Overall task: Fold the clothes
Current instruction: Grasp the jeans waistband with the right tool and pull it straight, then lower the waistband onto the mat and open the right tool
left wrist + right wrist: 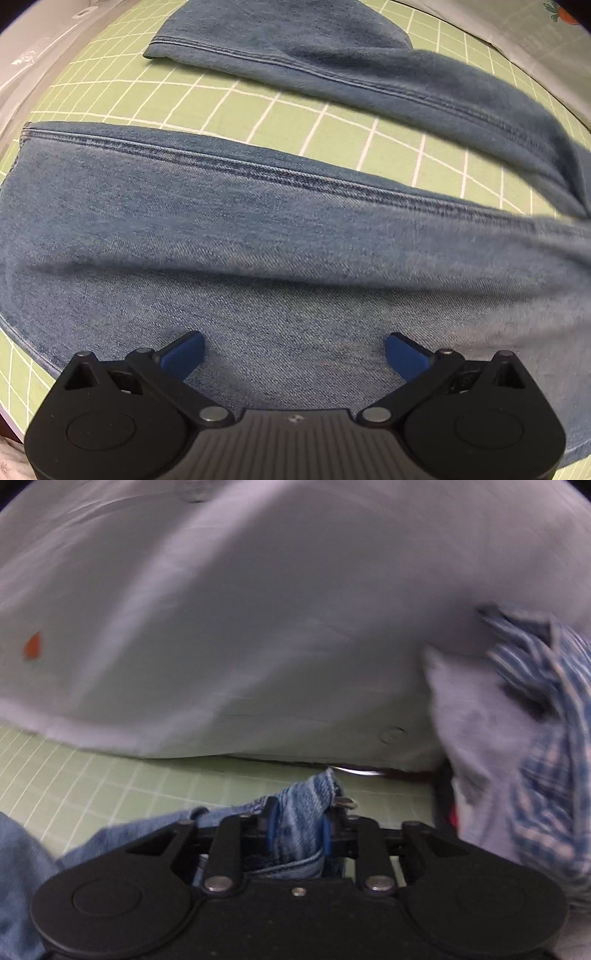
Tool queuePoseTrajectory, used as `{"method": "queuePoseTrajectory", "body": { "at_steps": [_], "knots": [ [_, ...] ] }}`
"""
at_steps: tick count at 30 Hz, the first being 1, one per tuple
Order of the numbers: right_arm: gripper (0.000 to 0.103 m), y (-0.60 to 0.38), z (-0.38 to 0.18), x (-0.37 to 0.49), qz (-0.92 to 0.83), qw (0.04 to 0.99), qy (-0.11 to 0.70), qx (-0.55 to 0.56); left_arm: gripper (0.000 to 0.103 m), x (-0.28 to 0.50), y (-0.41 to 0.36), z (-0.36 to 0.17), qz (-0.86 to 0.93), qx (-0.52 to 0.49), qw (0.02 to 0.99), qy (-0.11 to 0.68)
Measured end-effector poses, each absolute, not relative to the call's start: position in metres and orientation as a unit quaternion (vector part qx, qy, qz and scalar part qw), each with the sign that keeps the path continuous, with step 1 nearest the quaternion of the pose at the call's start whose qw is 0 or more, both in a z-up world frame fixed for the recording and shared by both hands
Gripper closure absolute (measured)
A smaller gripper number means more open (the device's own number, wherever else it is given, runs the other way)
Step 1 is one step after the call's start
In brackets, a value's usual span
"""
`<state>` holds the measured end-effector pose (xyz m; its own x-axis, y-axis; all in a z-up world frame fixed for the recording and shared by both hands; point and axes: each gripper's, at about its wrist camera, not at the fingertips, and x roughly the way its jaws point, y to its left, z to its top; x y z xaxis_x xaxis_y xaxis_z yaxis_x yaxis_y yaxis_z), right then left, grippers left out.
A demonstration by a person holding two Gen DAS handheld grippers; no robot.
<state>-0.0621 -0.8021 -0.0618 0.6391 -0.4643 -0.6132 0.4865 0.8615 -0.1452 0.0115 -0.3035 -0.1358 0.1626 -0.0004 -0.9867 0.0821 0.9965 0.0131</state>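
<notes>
Right tongs [298, 829] pinching soft, heavy blue denim jeans [258, 251] at a thick edge — good hold. Left tongs [294, 350] spread wide above one leg — best gripped at a seam.

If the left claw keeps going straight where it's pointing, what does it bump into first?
Probably the jeans. The left claw is open and empty, and denim fills the space just ahead of its fingertips. How far off the cloth lies is hard to judge here.

Jeans [258, 258]: I lose both legs past the right edge, beyond the left gripper [294, 354].
Denim in the right gripper [298, 827]: blurred; which part, I cannot tell.
Plaid cloth [546, 716], right of that gripper: smeared, cut off.
</notes>
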Motion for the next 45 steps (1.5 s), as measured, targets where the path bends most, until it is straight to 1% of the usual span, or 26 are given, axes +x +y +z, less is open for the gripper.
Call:
{"method": "queuePoseTrajectory", "body": {
  "at_steps": [1, 2, 4, 6, 9, 12, 16, 18, 20, 21, 22, 23, 24, 25, 28, 32, 34, 35, 36, 37, 38, 39, 40, 41, 42, 45],
  "knots": [
    [0.058, -0.799, -0.062, -0.069, -0.264, 0.905, 0.333, 0.022, 0.000, 0.011, -0.303, -0.135, -0.027, 0.032, 0.762, 0.646],
    [0.042, -0.795, -0.062, -0.076, -0.266, 0.905, 0.331, 0.028, 0.000, 0.010, -0.303, -0.134, -0.027, 0.031, 0.762, 0.646],
    [0.021, -0.789, -0.062, -0.091, -0.269, 0.904, 0.329, 0.040, 0.000, 0.008, -0.302, -0.132, -0.027, 0.031, 0.763, 0.645],
    [0.011, -0.779, -0.064, -0.119, -0.282, 0.899, 0.324, 0.084, 0.000, 0.006, -0.304, -0.129, -0.025, 0.029, 0.764, 0.644],
    [0.007, -0.757, -0.078, -0.165, -0.320, 0.872, 0.339, 0.146, 0.000, 0.002, -0.305, -0.126, -0.022, 0.027, 0.764, 0.645],
    [0.007, -0.734, -0.096, -0.210, -0.369, 0.835, 0.358, 0.197, 0.000, 0.001, -0.309, -0.120, -0.023, 0.025, 0.760, 0.649],
    [0.007, -0.715, -0.117, -0.265, -0.441, 0.777, 0.339, 0.296, 0.000, -0.002, -0.319, -0.102, -0.050, -0.006, 0.761, 0.647],
    [0.008, -0.713, -0.125, -0.277, -0.442, 0.765, 0.333, 0.330, 0.000, -0.011, -0.325, -0.091, -0.074, -0.011, 0.766, 0.639],
    [0.015, -0.710, -0.131, -0.282, -0.428, 0.767, 0.324, 0.352, 0.000, -0.023, -0.334, -0.079, -0.094, 0.007, 0.774, 0.626],
    [0.026, -0.709, -0.132, -0.281, -0.417, 0.775, 0.319, 0.353, 0.000, -0.030, -0.335, -0.076, -0.102, 0.014, 0.779, 0.618],
    [0.045, -0.708, -0.134, -0.280, -0.406, 0.782, 0.314, 0.354, 0.000, -0.038, -0.337, -0.073, -0.109, 0.021, 0.784, 0.610],
    [0.052, -0.706, -0.133, -0.278, -0.403, 0.787, 0.315, 0.346, 0.000, -0.044, -0.330, -0.069, -0.116, 0.022, 0.789, 0.603],
    [0.070, -0.704, -0.132, -0.277, -0.401, 0.791, 0.316, 0.337, 0.000, -0.045, -0.334, -0.076, -0.122, 0.020, 0.793, 0.597],
    [0.080, -0.702, -0.131, -0.275, -0.398, 0.795, 0.317, 0.329, 0.000, -0.052, -0.342, -0.078, -0.125, 0.015, 0.797, 0.591],
    [0.085, -0.694, -0.125, -0.295, -0.405, 0.804, 0.310, 0.306, 0.000, -0.057, -0.341, -0.080, -0.131, 0.003, 0.807, 0.575],
    [0.086, -0.686, -0.122, -0.337, -0.462, 0.784, 0.323, 0.259, 0.000, -0.067, -0.328, -0.083, -0.121, -0.019, 0.822, 0.556],
    [0.084, -0.688, -0.126, -0.353, -0.478, 0.769, 0.345, 0.248, 0.000, -0.075, -0.316, -0.078, -0.113, -0.031, 0.827, 0.550],
    [0.082, -0.687, -0.124, -0.355, -0.479, 0.766, 0.352, 0.246, 0.000, -0.079, -0.309, -0.075, -0.110, -0.036, 0.829, 0.547],
    [0.076, -0.687, -0.123, -0.358, -0.480, 0.762, 0.358, 0.244, 0.000, -0.083, -0.303, -0.071, -0.106, -0.040, 0.831, 0.545],
    [0.063, -0.686, -0.122, -0.360, -0.482, 0.759, 0.365, 0.241, 0.000, -0.083, -0.298, -0.069, -0.101, -0.043, 0.832, 0.544],
    [0.054, -0.683, -0.117, -0.358, -0.490, 0.758, 0.363, 0.231, 0.000, -0.082, -0.292, -0.068, -0.096, -0.045, 0.833, 0.543],
    [0.033, -0.680, -0.113, -0.356, -0.499, 0.756, 0.361, 0.221, 0.000, -0.080, -0.287, -0.067, -0.093, -0.047, 0.834, 0.542],
    [0.015, -0.675, -0.108, -0.352, -0.507, 0.757, 0.353, 0.211, 0.000, -0.078, -0.281, -0.065, -0.089, -0.049, 0.835, 0.541],
    [0.010, -0.669, -0.103, -0.349, -0.513, 0.760, 0.343, 0.203, 0.000, -0.075, -0.276, -0.064, -0.086, -0.051, 0.836, 0.540],
    [0.002, -0.663, -0.099, -0.342, -0.512, 0.765, 0.335, 0.201, 0.000, -0.073, -0.270, -0.063, -0.082, -0.052, 0.837, 0.538],
    [0.000, -0.646, -0.089, -0.319, -0.499, 0.780, 0.319, 0.202, 0.000, -0.062, -0.250, -0.060, -0.078, -0.059, 0.840, 0.534]
  ]
}}
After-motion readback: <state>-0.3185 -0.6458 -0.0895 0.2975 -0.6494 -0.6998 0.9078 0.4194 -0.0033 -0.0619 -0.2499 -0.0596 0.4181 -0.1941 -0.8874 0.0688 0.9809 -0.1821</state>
